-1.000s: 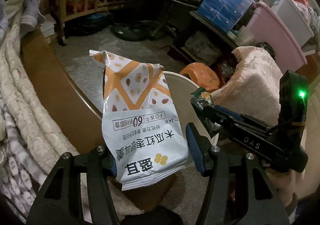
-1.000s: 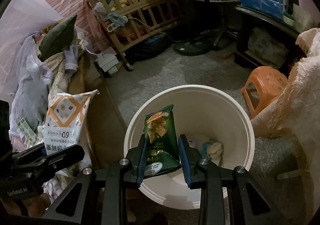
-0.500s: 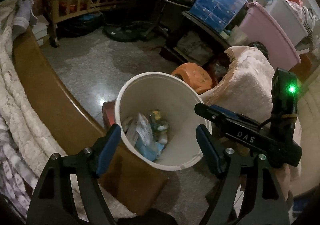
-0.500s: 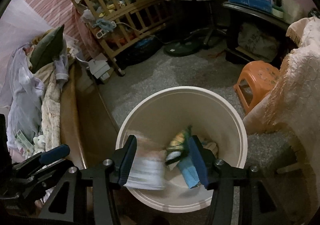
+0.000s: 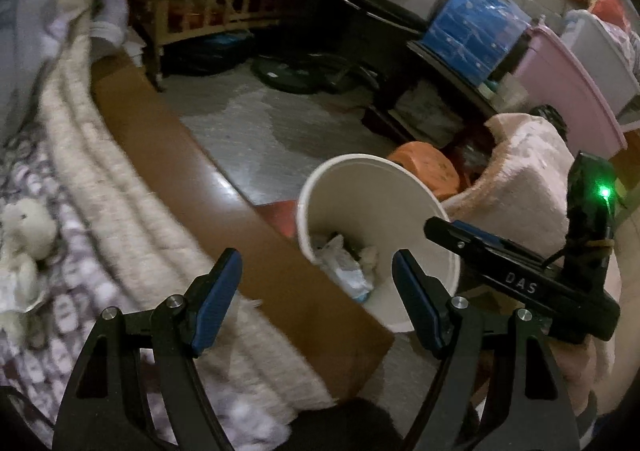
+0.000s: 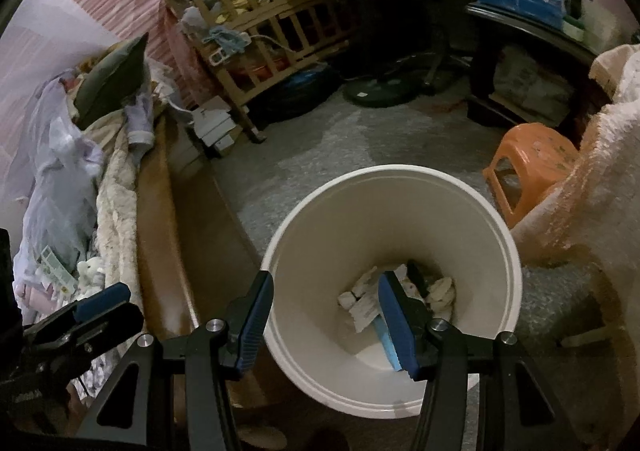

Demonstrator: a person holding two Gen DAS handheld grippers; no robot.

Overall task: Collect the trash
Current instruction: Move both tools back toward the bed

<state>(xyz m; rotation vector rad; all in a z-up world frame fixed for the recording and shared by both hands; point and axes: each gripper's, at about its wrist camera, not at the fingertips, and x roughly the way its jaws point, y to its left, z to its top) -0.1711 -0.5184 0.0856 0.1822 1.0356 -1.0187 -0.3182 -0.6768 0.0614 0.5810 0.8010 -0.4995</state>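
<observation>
One round white plastic bin (image 6: pixel 400 187), crumpled wrappers inside, count unclear. One orange plastic stool (image 6: pixel 532 147). One wooden slatted crib (image 6: pixel 272 47). One small white plush toy (image 5: pixel 26 227). One pink plastic tub (image 5: pixel 568 91). Two black grippers.

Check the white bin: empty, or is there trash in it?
Not empty. The white bin stands upright, with crumpled wrappers and paper at its bottom, well below the rim.

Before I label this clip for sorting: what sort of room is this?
Probably a cluttered bedroom: a blanket-covered bed, a wooden baby crib, and a white trash bin on the floor.
</observation>
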